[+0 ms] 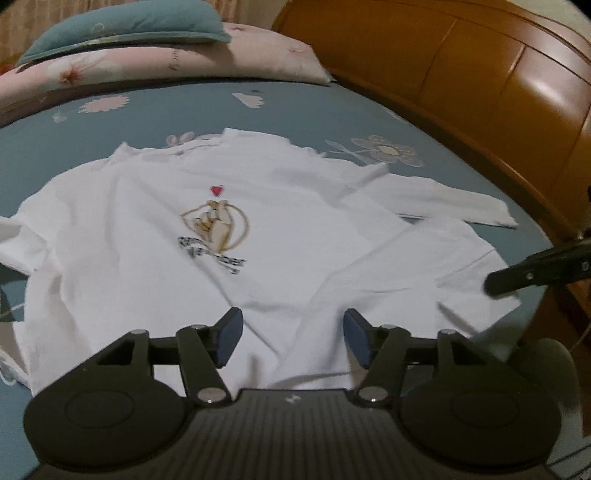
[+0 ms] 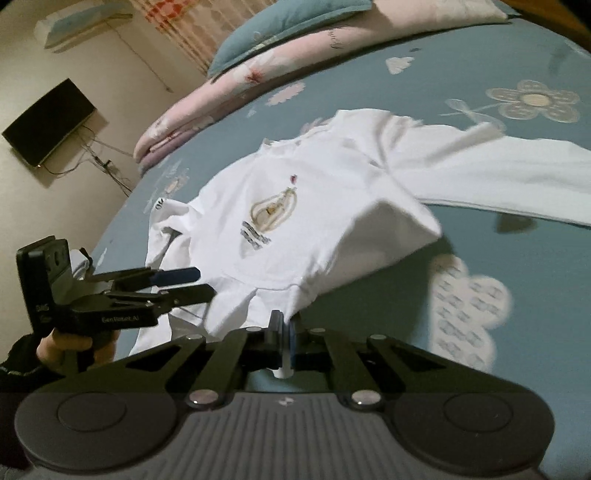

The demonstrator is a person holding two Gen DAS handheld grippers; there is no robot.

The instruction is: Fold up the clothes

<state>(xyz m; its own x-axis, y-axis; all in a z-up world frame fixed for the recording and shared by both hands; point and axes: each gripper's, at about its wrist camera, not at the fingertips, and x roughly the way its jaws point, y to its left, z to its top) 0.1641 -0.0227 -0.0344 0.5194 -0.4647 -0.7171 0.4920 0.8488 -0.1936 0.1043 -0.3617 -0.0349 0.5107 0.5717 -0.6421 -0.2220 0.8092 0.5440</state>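
A pink floral pillow [image 1: 155,70] under a teal cushion [image 1: 125,26] lies at the blue flowered bedsheet's [image 1: 295,107] far edge, beside a wooden headboard [image 1: 461,85].

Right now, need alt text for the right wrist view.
The right tool is shut on a pinch of the white shirt's hem, lifting that corner off the blue flowered bedsheet. At left, a hand holds the left tool open over the shirt's other side. Folded quilts lie at the far edge of the bed.
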